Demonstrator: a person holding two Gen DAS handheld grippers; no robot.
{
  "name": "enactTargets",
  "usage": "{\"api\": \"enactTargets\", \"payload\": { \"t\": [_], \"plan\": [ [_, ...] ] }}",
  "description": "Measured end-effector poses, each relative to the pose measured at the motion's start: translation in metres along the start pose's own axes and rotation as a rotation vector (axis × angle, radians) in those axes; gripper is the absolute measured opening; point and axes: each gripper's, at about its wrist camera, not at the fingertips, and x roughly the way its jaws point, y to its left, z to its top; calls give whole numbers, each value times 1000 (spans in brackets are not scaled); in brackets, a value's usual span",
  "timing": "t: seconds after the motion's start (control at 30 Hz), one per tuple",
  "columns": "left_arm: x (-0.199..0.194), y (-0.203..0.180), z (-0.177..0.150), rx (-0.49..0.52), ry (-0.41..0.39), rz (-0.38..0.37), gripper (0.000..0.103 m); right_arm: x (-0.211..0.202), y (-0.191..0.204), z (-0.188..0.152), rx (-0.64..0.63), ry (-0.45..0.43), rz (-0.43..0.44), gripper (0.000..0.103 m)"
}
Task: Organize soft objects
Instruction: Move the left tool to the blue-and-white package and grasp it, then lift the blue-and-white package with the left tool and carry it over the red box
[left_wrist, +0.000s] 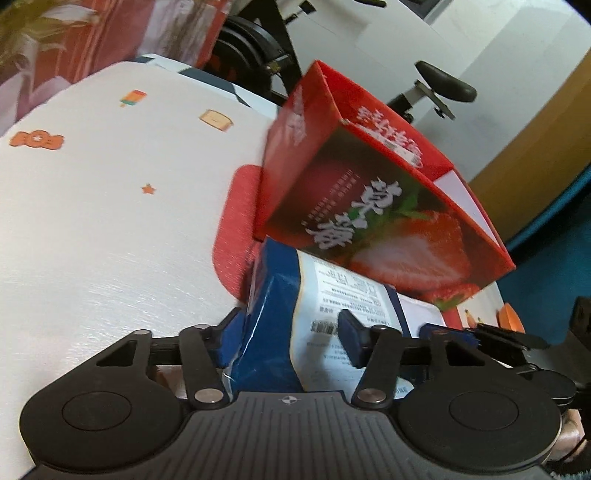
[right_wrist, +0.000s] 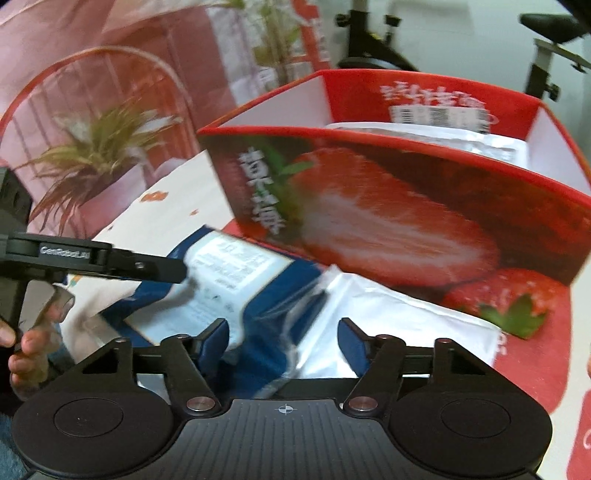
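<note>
A blue and white soft packet (left_wrist: 295, 314) lies in front of a red strawberry-print box (left_wrist: 369, 192). My left gripper (left_wrist: 291, 338) has its jaws wide, one on each side of the packet's near end. In the right wrist view the same packet (right_wrist: 236, 280) and a white soft packet (right_wrist: 388, 332) lie before the box (right_wrist: 388, 221). My right gripper (right_wrist: 290, 343) is open over where the two packets meet. The left gripper's finger (right_wrist: 159, 271) touches the blue packet's left end. A white packet (right_wrist: 443, 138) lies inside the box.
A white tablecloth (left_wrist: 110, 221) with small orange prints covers the table, with a red mat (left_wrist: 236, 236) under the box. A potted plant picture on a pink backdrop (right_wrist: 92, 147) stands at the left. An exercise bike (left_wrist: 436, 88) stands behind the table.
</note>
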Motion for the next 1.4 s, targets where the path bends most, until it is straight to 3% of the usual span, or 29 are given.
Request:
{"api": "enactTargets", "payload": {
  "t": [0.17, 0.43, 0.57, 0.77, 1.4],
  "plan": [
    [10, 1, -4, 15, 27, -2, 52, 13, 9, -1, -48, 30, 1, 43],
    [16, 9, -7, 2, 51, 17, 52, 19, 4, -6, -9, 42, 21, 40],
    [13, 8, -8, 13, 49, 21, 52, 18, 4, -7, -1, 34, 26, 33],
    [5, 0, -8, 24, 23, 6, 52, 9, 12, -7, -42, 3, 16, 32],
    [-41, -50, 2, 201, -87, -6, 52, -40, 11, 0, -74, -193, 24, 29]
  ]
}}
